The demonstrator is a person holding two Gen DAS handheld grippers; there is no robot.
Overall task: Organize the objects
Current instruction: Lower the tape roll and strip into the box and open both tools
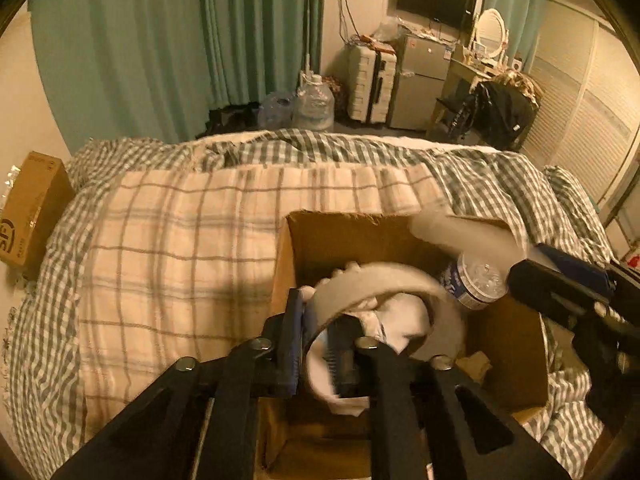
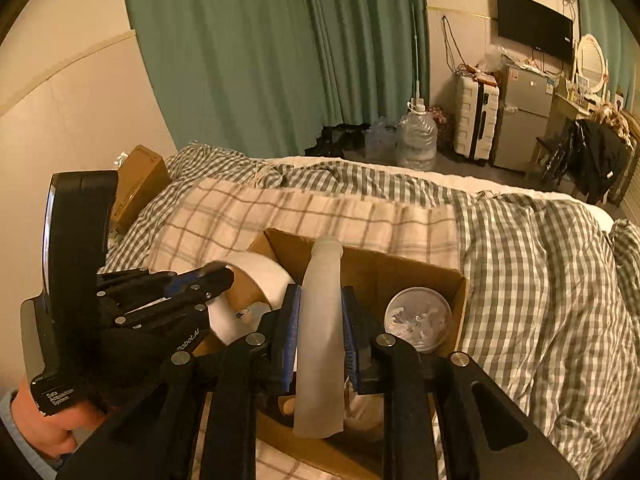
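Both grippers hover over the open brown cardboard box point(image 2: 400, 264) on the checked bed, left gripper point(image 1: 320, 344) clamped on a wide tape roll point(image 1: 384, 280), right gripper point(image 2: 320, 332) grasping a frosted plastic tube point(image 2: 322, 336), beside a clear lidded tub point(image 2: 418, 318) inside.

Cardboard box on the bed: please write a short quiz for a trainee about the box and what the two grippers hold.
1. True or false: the left gripper is shut on the tape roll.
2. What does the right gripper hold? A) translucent tube B) spoon C) book
3. Which lidded thing lies inside the cardboard box?

Key: 1 true. 2 A. 3 the clear round container.
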